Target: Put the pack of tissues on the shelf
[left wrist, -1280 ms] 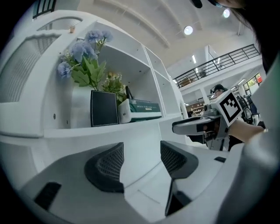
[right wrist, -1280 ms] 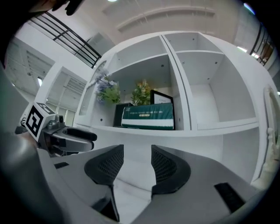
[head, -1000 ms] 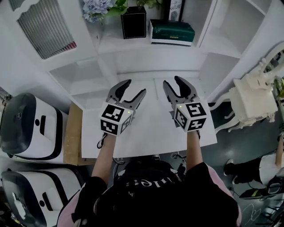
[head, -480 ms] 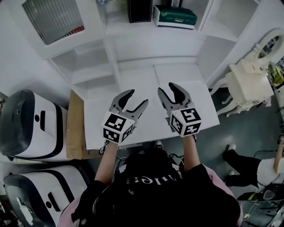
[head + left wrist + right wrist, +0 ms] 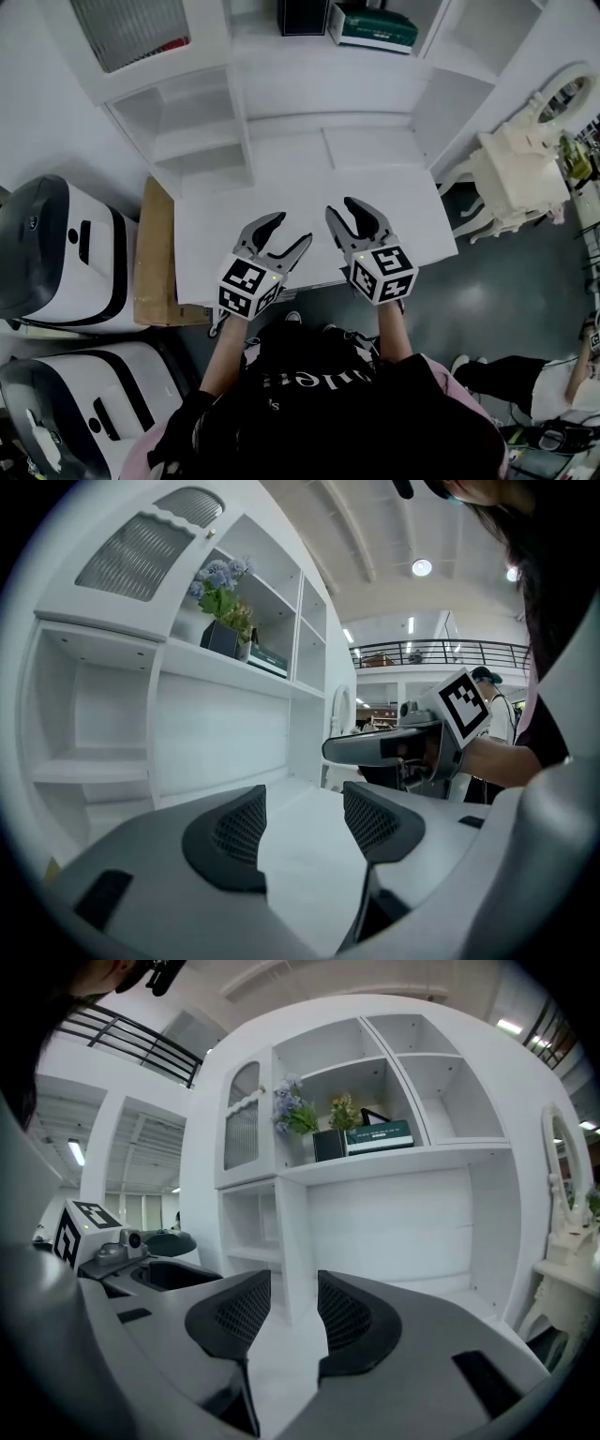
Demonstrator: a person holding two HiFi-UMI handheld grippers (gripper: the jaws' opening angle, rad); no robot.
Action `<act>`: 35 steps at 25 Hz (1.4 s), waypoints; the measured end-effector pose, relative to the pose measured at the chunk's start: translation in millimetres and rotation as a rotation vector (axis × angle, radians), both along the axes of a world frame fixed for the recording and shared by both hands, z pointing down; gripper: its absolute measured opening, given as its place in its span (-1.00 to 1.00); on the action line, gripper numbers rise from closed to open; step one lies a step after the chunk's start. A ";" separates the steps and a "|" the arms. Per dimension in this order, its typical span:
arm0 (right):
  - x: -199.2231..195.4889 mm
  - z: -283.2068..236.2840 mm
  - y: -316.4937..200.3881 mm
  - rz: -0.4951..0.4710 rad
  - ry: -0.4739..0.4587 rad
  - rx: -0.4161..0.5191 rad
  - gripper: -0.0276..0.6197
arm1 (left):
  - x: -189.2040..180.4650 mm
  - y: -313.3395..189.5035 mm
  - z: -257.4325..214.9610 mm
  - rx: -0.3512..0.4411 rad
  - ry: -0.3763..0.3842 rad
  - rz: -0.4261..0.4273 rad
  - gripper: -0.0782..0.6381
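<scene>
The green pack of tissues (image 5: 373,26) lies on the upper shelf of the white cabinet, beside a black planter box (image 5: 302,14); it also shows in the right gripper view (image 5: 378,1136). Both grippers hover over the front edge of the white tabletop (image 5: 281,192), far from the pack. My left gripper (image 5: 288,232) is open and empty, its pads (image 5: 230,832) spread apart. My right gripper (image 5: 344,210) has its jaws closing with nothing between them; a gap still shows between its pads (image 5: 347,1316).
White cabinet compartments (image 5: 192,141) rise behind the table. Two white-and-black machines (image 5: 56,253) stand on the left beside a brown board (image 5: 157,258). An ornate cream chair (image 5: 511,183) stands at the right. A person's legs (image 5: 506,380) show at lower right.
Both grippers have drawn back from the middle of the table to its front edge, and the shelf now sits farther off. The right jaws have narrowed.
</scene>
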State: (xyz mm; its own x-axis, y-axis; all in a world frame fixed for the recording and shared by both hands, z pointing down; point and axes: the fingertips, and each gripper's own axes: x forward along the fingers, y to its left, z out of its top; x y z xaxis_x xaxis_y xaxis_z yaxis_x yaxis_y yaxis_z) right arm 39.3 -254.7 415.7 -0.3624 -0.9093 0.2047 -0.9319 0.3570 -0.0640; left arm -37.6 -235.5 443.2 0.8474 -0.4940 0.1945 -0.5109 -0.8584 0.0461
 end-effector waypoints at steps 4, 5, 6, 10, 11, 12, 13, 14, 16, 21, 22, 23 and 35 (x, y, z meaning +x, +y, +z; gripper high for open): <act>-3.2 7.7 10.8 -0.031 -0.008 -0.015 -0.45 | -4.6 12.9 5.3 -0.013 0.000 -0.029 -0.03; -3.5 9.1 14.5 -0.040 -0.011 -0.018 -0.49 | -5.6 16.4 6.1 -0.016 0.002 -0.039 -0.03; -3.5 10.2 18.9 -0.050 -0.014 -0.020 -0.51 | -6.3 20.4 6.6 -0.019 0.004 -0.049 -0.03; 0.5 13.8 42.7 -0.089 -0.027 -0.031 -0.60 | -3.7 41.6 7.2 -0.032 0.017 -0.091 -0.05; 2.4 15.3 50.0 -0.100 -0.030 -0.036 -0.61 | -1.4 48.3 7.1 -0.034 0.022 -0.099 -0.07; 4.5 17.3 57.6 -0.110 -0.032 -0.042 -0.62 | 1.3 55.2 7.0 -0.036 0.031 -0.105 -0.11; 6.5 19.9 65.4 -0.119 -0.033 -0.049 -0.63 | 4.0 62.4 7.1 -0.040 0.042 -0.111 -0.15; 8.1 23.1 73.4 -0.128 -0.034 -0.057 -0.63 | 6.6 70.0 7.6 -0.044 0.052 -0.116 -0.19; 10.4 30.3 90.1 -0.148 -0.034 -0.072 -0.64 | 11.6 85.9 10.2 -0.050 0.060 -0.123 -0.26; 13.8 45.5 128.9 -0.203 -0.049 -0.103 -0.65 | 23.8 125.0 21.8 -0.062 0.044 -0.139 -0.42; 13.7 47.3 135.8 -0.214 -0.056 -0.107 -0.65 | 25.1 132.2 24.5 -0.068 0.045 -0.146 -0.46; 13.6 48.7 142.4 -0.225 -0.063 -0.109 -0.65 | 26.1 139.1 27.3 -0.075 0.048 -0.154 -0.49; 26.6 62.7 190.9 -0.285 -0.056 -0.113 -0.68 | 43.0 186.2 46.7 -0.095 0.023 -0.182 -0.65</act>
State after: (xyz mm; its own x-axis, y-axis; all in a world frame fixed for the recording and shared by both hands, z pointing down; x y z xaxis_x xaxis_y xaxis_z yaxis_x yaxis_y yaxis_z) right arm 65.9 -63.8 478.4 -0.6128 -0.7423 0.2711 -0.7894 0.5909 -0.1663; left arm 5.4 -49.3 489.9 0.7505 -0.6200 0.2288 -0.6553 -0.7430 0.1361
